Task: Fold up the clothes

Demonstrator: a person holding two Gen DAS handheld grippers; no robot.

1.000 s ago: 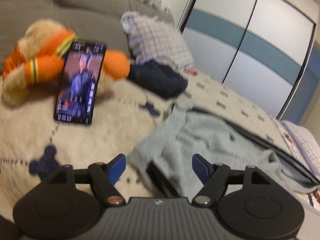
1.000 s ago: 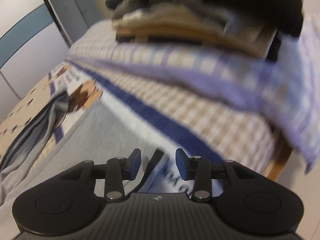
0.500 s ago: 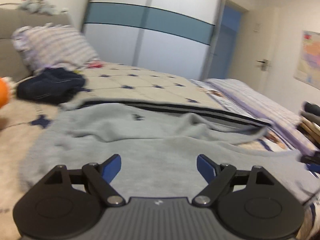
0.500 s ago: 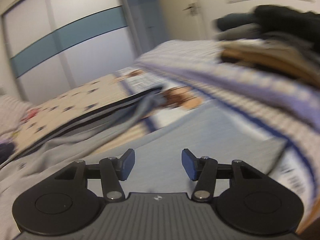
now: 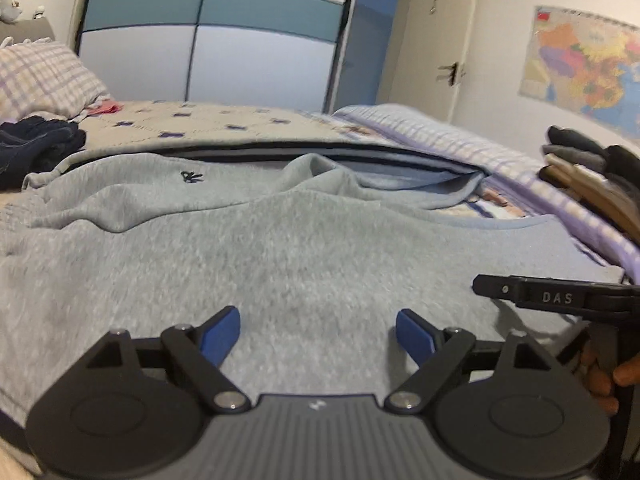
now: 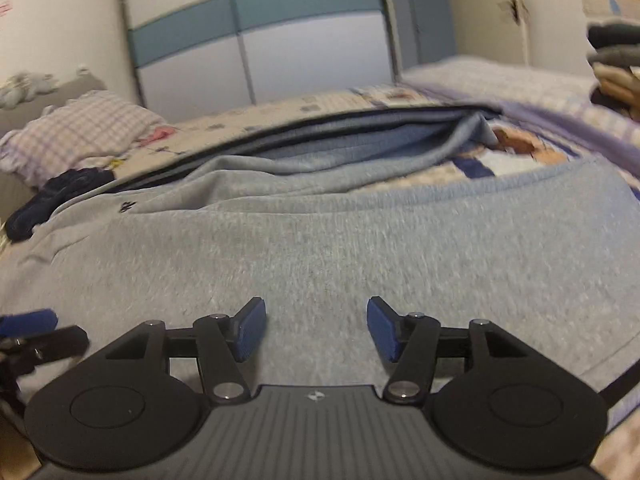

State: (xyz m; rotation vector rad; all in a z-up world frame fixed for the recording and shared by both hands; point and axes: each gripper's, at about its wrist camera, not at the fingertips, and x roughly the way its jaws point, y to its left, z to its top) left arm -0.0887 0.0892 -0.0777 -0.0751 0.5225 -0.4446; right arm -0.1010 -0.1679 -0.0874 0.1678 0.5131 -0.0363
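Grey sweatshirt [image 5: 304, 248] spread on the bed [image 5: 240, 120], rumpled along its far edge. Left gripper [image 5: 318, 330] and right gripper [image 6: 316, 328] hover over the near cloth, fingers apart and empty. Pinch matching edges; lift evenly.

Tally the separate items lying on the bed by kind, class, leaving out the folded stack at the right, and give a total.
Grey sweatshirt: 1
Dark navy garment: 1
Checked pillow: 1
Small pink item: 1
Total: 4
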